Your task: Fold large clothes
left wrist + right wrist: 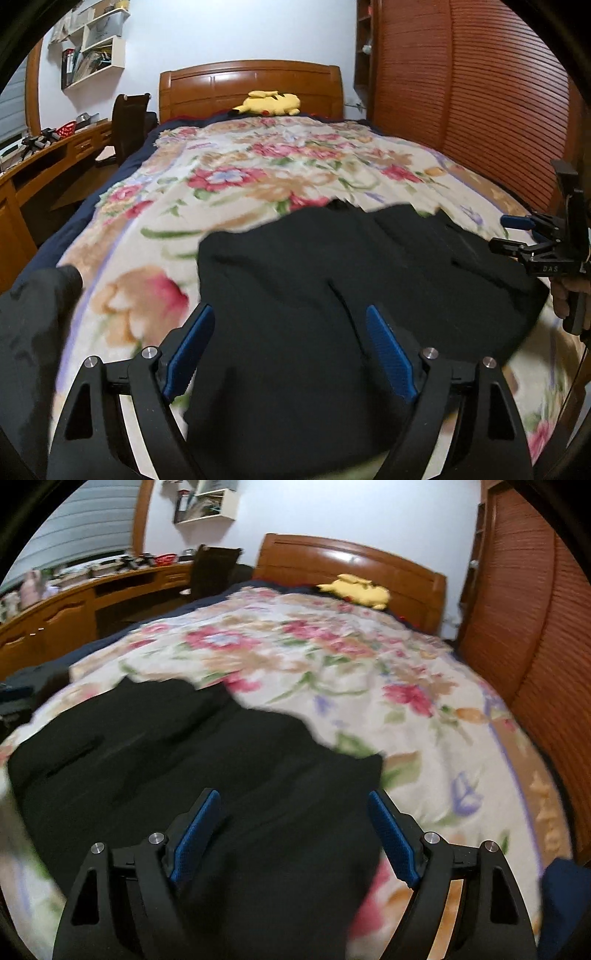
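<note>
From the left wrist, the left claw (290,350) stands wide, its blue ribbed pads (391,354) gripping nothing; the folded black fabric garment (332,280) lies flat just ahead of and under the claw on the flower-patterned cream blanket (229,177). The right claw (517,236) shows off to the right, over the garment's edge.

From the right wrist, the right claw (293,834) is spread wide and empty too, with the black garment (177,746) ahead and to its left. A yellow plush toy (356,589) sits far ahead by the brown wooden headboard (406,576).

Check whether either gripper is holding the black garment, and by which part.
Nothing is held. The left gripper and right gripper are both open above the black garment on the bed.
</note>
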A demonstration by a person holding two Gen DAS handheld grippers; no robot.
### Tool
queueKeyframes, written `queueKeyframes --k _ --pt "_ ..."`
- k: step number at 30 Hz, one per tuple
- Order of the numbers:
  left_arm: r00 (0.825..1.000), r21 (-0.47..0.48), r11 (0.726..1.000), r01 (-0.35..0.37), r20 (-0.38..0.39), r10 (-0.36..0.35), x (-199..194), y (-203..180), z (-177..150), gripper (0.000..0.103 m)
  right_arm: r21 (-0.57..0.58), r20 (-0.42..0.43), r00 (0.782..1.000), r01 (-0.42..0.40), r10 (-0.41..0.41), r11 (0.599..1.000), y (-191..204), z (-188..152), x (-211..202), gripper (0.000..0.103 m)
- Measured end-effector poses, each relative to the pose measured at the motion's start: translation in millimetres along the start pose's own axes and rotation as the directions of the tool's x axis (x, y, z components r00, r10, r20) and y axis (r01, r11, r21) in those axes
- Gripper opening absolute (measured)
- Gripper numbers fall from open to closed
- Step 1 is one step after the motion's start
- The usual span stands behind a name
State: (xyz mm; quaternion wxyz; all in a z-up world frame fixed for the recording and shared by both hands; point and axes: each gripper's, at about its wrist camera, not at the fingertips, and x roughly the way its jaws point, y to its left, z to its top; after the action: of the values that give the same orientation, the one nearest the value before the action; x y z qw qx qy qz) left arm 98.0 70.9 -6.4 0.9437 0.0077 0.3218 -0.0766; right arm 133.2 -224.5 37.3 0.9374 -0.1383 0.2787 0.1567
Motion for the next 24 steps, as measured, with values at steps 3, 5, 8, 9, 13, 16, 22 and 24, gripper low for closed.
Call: queueKeyframes --k 3,5,8,9,13,16,22,24 --pt "1.0 0.016 1.0 0.013 -0.003 -0.013 -6.8 -16.7 -12.1 0.085 -0.01 -0.005 0.999 -0.035 0.035 0.999 15.9 -17.5 -10.9 0.083" --pt "1.0 0.02 0.999 0.027 -0.006 -0.027 -9.4 -24.8 -18.9 0.085 -0.002 -0.007 0.998 -0.058 0.058 0.998 21.1 -26.7 -18.2 0.083" --pt "0.999 0.011 0.999 0.044 -0.015 -0.044 -11.3 -30.7 -29.0 0.085 0.0 -0.007 0.996 -0.085 0.085 0.996 27.1 -32.9 -27.2 0.082" --pt "0.999 0.009 0.999 0.045 -0.019 -0.045 -10.9 -31.3 -31.5 0.085 -0.002 -0.004 0.996 -0.093 0.093 0.996 29.8 -34.5 -30.6 0.082" --pt "0.998 0.013 1.0 0.028 -0.048 -0.027 -2.0 -31.7 -43.7 0.085 -0.011 -0.01 0.991 -0.135 0.135 0.991 41.1 -46.5 -34.4 0.082" --pt "0.997 -0.002 0.999 0.05 -0.062 -0.05 3.2 -28.3 -49.8 0.085 -0.015 -0.04 0.99 -0.135 0.135 0.991 37.7 -56.6 -23.6 0.082" --pt "0.997 0.014 0.999 0.039 -0.06 -0.038 5.5 -30.7 -55.2 0.085 -0.028 -0.08 0.99 -0.118 0.116 0.993 35.1 -63.3 -10.1 0.082" --pt "0.998 0.015 0.999 0.036 -0.061 -0.035 6.2 -30.7 -54.9 0.085 -0.033 -0.083 0.991 -0.106 0.103 0.994 36.4 -60.6 -11.8 0.082"
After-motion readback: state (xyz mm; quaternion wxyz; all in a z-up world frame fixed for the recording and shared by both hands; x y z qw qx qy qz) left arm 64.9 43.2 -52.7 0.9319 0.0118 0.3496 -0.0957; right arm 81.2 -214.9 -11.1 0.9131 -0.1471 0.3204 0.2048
